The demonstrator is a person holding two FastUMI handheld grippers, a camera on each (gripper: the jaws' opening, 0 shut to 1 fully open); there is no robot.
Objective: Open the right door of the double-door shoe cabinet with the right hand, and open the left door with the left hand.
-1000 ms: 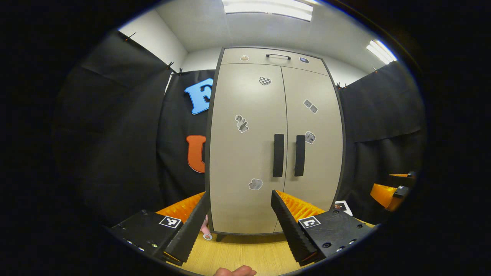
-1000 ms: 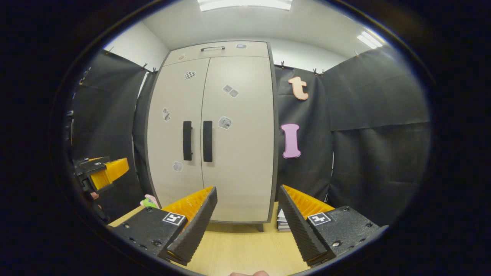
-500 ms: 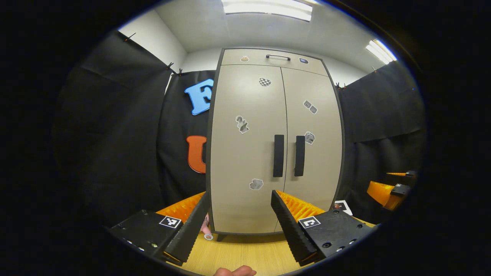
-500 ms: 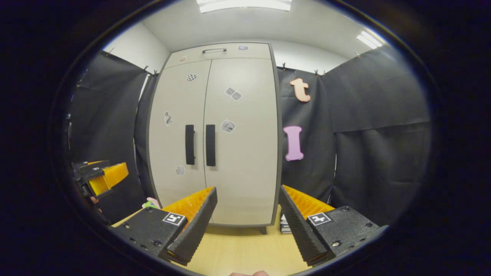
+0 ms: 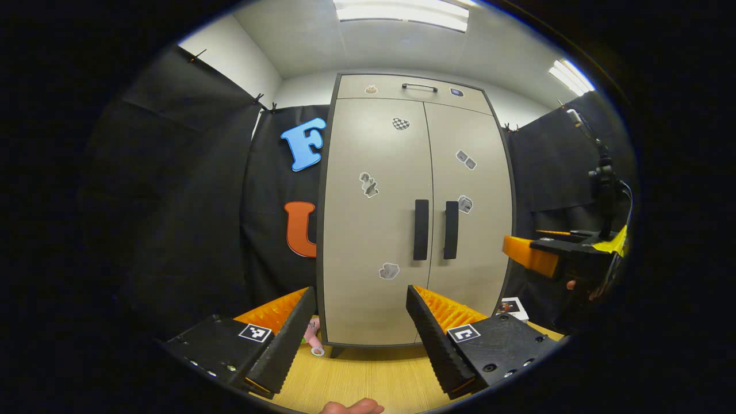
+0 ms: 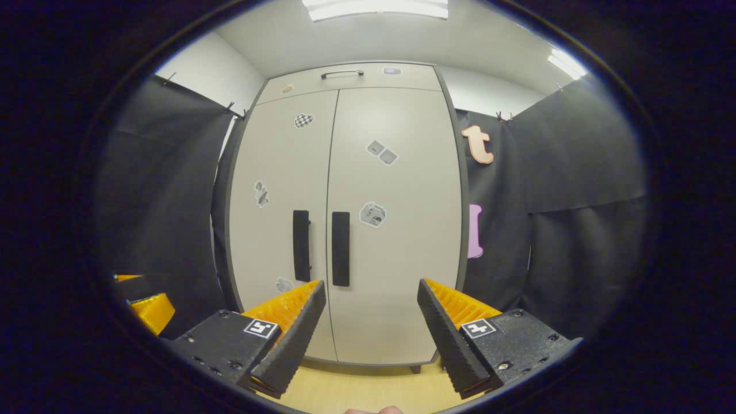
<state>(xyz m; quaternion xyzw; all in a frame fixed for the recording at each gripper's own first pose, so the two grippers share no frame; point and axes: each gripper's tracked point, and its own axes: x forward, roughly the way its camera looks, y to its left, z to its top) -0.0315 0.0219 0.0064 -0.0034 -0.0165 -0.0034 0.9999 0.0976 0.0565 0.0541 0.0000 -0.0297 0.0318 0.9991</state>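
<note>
Beige, with a dark grey frame, the tall double-door shoe cabinet (image 5: 414, 218) stands on a light wooden table top (image 5: 368, 379) against the black cloth wall. Both doors are shut and flat. The left door (image 5: 374, 230) and the right door (image 5: 471, 218) meet at a thin vertical seam, and on each side of this seam there is one black vertical bar handle: the left handle (image 5: 421, 230) and the right handle (image 5: 451, 230). They are just beside each other but not touching. Small grey stickers (image 5: 368, 184) are spread on both doors, and above the doors a narrow top panel carries a dark horizontal handle (image 5: 419, 86).

In the left gripper view, the left gripper (image 5: 361, 330) is in front of the lower part of the left door, with its two fingers spread wide and nothing between them. It touches no handle. At the right edge of this view the other gripper (image 5: 552, 256) is seen, held at about the height of the handles.

In the right gripper view, the right gripper (image 6: 372, 325) has its fingers also wide apart and holds nothing. The cabinet (image 6: 345, 218) is large in this view, and the right handle (image 6: 340, 248) is just above the inner finger, apart from it. A small pink object (image 5: 313, 333) lies on the table near the left bottom corner of the cabinet.
</note>
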